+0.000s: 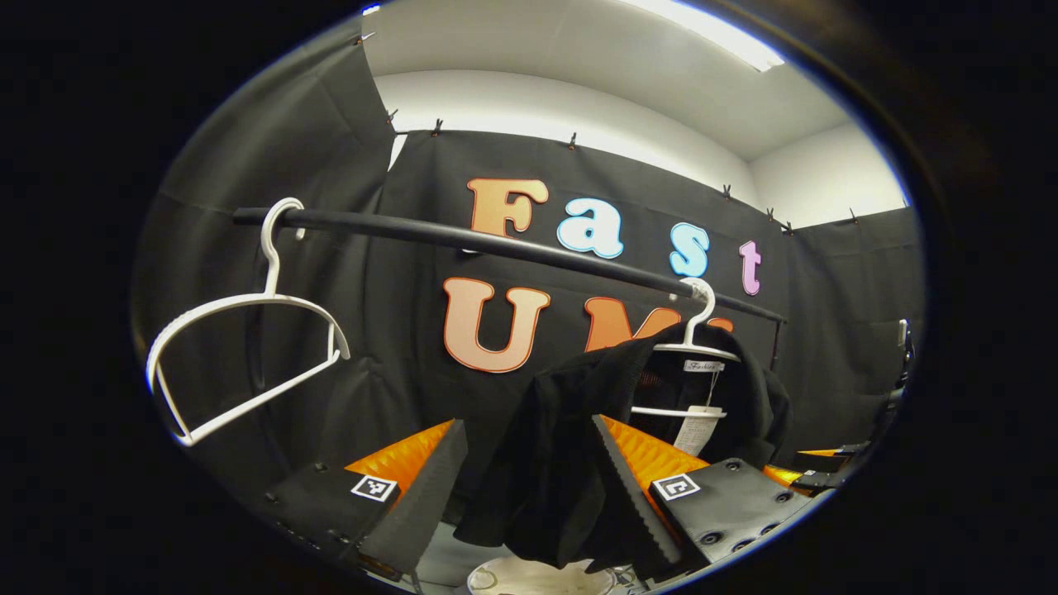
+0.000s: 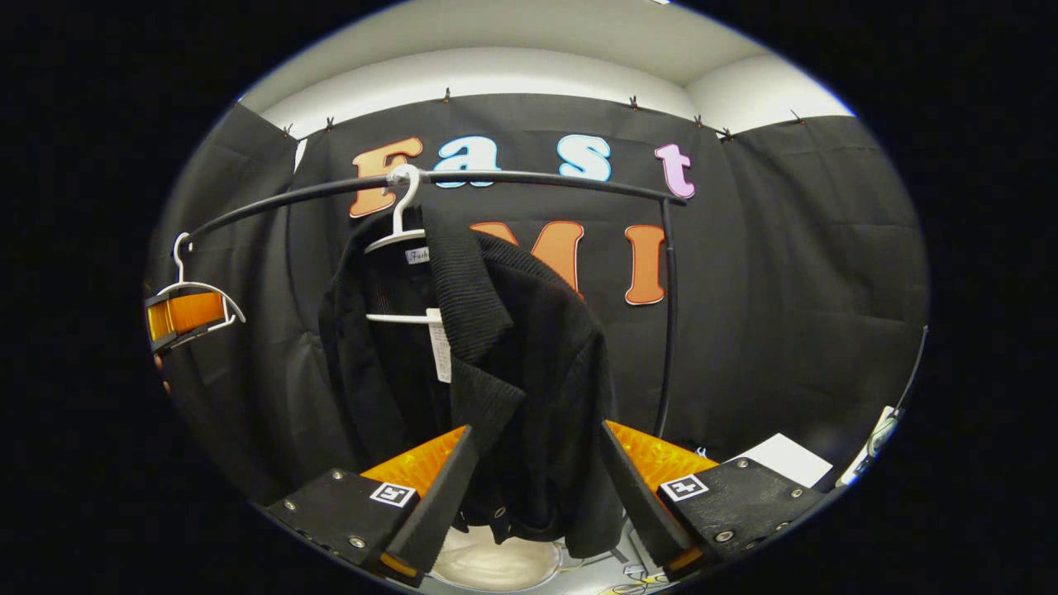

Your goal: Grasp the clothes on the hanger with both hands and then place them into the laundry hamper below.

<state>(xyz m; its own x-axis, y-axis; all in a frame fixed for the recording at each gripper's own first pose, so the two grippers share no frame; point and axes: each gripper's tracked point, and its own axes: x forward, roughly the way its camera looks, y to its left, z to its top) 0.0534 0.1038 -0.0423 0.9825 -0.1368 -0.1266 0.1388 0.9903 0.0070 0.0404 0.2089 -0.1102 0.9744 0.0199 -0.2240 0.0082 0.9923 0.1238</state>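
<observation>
Both grippers, the left gripper [image 1: 529,487] and right gripper [image 2: 533,487], are open around the black jacket [image 2: 496,347]. It hangs on its hanger [image 2: 401,240], upper middle. The hamper [image 2: 496,566] waits at the bottom.

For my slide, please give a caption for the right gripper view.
Open right claw reaching around the black jacket on its white hanger, above the laundry hamper.

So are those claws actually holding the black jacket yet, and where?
Not yet: both claws are open, each with black jacket fabric hanging between its fingers: left claw, right claw.
</observation>
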